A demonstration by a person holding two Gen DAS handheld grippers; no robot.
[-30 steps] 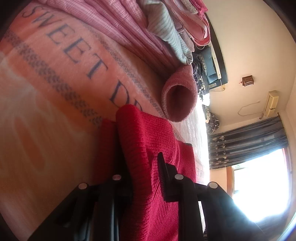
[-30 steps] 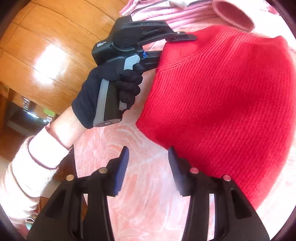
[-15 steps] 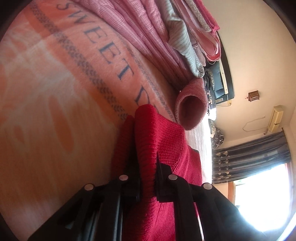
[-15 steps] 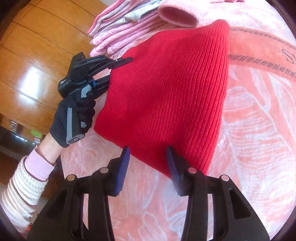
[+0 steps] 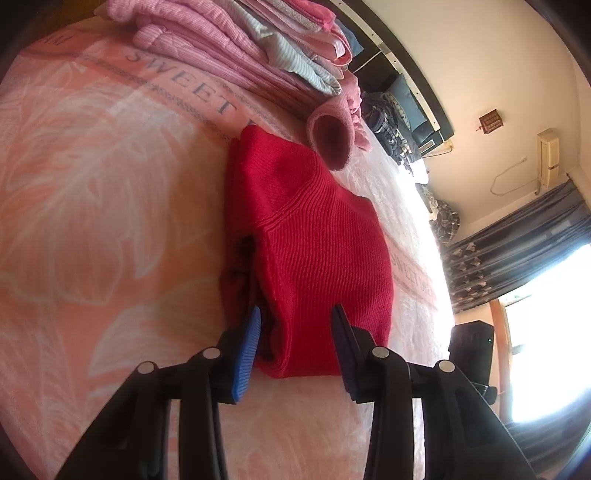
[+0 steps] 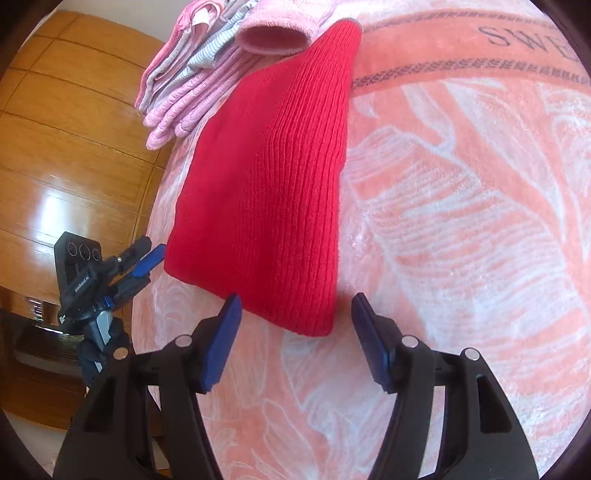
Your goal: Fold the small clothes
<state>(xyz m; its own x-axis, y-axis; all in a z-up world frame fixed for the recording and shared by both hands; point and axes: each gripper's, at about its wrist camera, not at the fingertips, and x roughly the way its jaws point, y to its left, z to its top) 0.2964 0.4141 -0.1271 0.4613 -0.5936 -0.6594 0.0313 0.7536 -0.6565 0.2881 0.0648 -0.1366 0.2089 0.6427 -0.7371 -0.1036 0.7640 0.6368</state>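
**Red knit garment lying folded on a pink blanket, both grippers open**

While both grippers hold nothing, a folded red knit garment (image 6: pixel 273 177) lies flat on a pink blanket (image 6: pixel 461 229) patterned with white leaves and printed lettering. Seen from the right wrist, the right gripper (image 6: pixel 295 332) has its jaws spread wide, with the garment's near corner just ahead of them; the blue-padded fingers do not touch the cloth. Off to the left, at the blanket's edge, the left gripper (image 6: pixel 147 264) also stands with its jaws parted, close to the garment's near left corner but apart from it. Seen from the left wrist, the left gripper (image 5: pixel 295 332) frames the garment's (image 5: pixel 317 251) near edge between its separated fingers, and layered folds show along the garment's side. Beyond the garment, a stack of folded pink and striped clothes (image 6: pixel 192 74) rests on the blanket, with a pink tubular cuff (image 6: pixel 277 31) touching the garment's far end. Wooden panelling (image 6: pixel 74 129) rises behind the bed.
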